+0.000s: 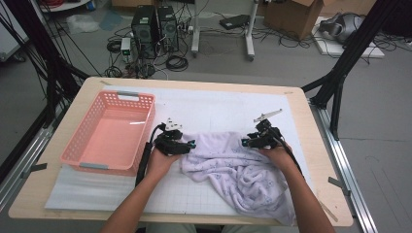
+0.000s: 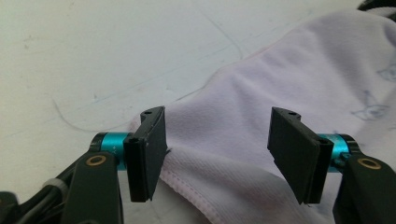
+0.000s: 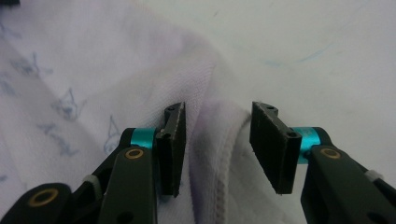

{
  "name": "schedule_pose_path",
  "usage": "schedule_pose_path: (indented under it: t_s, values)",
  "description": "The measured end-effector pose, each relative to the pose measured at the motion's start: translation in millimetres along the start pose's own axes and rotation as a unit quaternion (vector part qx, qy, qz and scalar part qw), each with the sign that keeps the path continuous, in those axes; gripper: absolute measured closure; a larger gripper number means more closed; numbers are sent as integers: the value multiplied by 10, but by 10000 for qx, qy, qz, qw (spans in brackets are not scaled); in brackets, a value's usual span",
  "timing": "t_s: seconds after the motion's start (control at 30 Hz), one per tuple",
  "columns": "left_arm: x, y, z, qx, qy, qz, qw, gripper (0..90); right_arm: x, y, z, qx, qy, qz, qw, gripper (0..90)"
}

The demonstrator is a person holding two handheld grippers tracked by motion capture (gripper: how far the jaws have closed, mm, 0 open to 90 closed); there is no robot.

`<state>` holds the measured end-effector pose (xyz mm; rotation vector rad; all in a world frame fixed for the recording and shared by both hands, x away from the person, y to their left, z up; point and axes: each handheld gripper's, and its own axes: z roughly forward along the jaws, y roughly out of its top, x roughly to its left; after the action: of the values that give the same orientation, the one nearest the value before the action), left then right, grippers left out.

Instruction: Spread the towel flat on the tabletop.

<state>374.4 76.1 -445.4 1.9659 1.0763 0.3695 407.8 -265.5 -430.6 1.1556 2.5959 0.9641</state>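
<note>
Lilac printed cloth [image 1: 240, 172] lies rumpled on the counter [image 1: 204, 109] beside a pink basket [image 1: 109, 133], its far corners between the open fingers of the left gripper [image 2: 217, 156] and right gripper [image 3: 217, 149], which should close squarely on the hems before lifting.

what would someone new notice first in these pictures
The eye goes first to the crumpled pale lilac cloth with small printed figures, lying on the white mat at the near right of the wooden table and spilling toward its front edge. The left tongs and right tongs sit at its far corners, jaws open with hem between them. To the left stands a pink perforated plastic basket.
</note>
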Motion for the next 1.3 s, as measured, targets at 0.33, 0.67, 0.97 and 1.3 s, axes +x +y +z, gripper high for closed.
schedule_pose_path:
  t_s: [0.33,0.67,0.97,1.3]
  values:
    - [-50,28,-2,157,173,455,9987,853,54,-43,-87,166,-266,-416,9986,872]
    - [100,335,-54,-625,258,98,9977,861,-535,-186,-400,-999,-1439,605,9827,875]
    - [158,488,124,-761,436,-156,9960,610,-649,-138,-488,-1626,-2451,756,9528,876]
    - [-20,264,206,-114,-99,-17,9999,440,-794,-327,-616,-1668,-2317,1524,9462,631]
